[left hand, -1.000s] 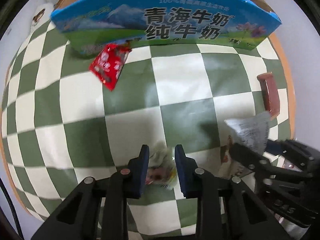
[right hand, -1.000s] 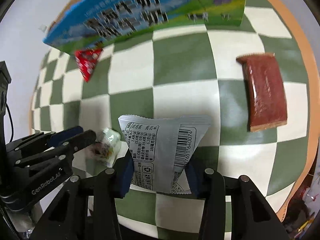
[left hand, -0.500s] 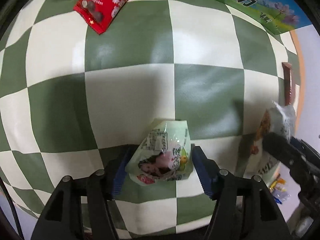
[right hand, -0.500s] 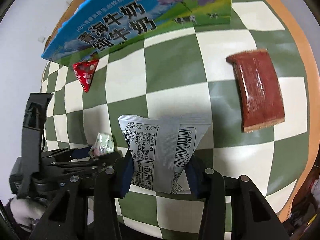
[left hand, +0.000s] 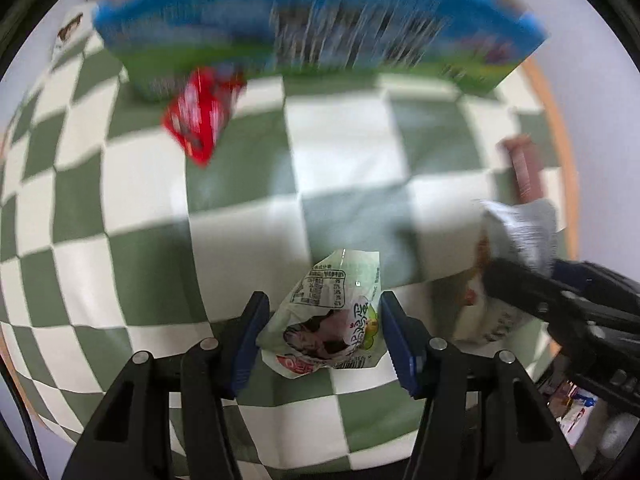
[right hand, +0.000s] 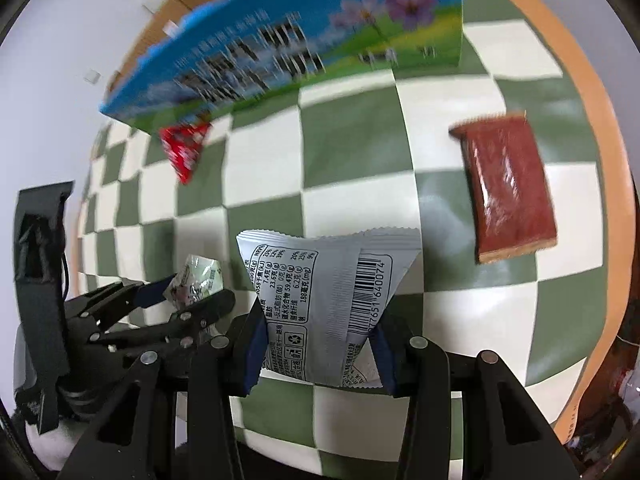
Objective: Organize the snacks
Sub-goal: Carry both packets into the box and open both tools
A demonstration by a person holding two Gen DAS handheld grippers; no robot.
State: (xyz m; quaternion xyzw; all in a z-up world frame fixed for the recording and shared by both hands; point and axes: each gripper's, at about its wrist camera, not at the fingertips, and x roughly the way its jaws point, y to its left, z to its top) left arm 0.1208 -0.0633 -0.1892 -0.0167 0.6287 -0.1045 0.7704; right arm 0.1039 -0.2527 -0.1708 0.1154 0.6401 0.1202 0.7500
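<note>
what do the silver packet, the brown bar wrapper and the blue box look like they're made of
Silver packet in the right claw: matte foil-like plastic film, judging by its crimped serrated top edge and soft folds. Brown bar wrapper: glossy clear plastic, shown by bright glare streaks. Blue box: probably printed cardboard, with stiff flat walls and brown board at its rim.

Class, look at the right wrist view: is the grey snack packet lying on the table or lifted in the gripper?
Lifted. The right gripper pinches the grey snack packet by both sides, upright above the checkered cloth.
</note>
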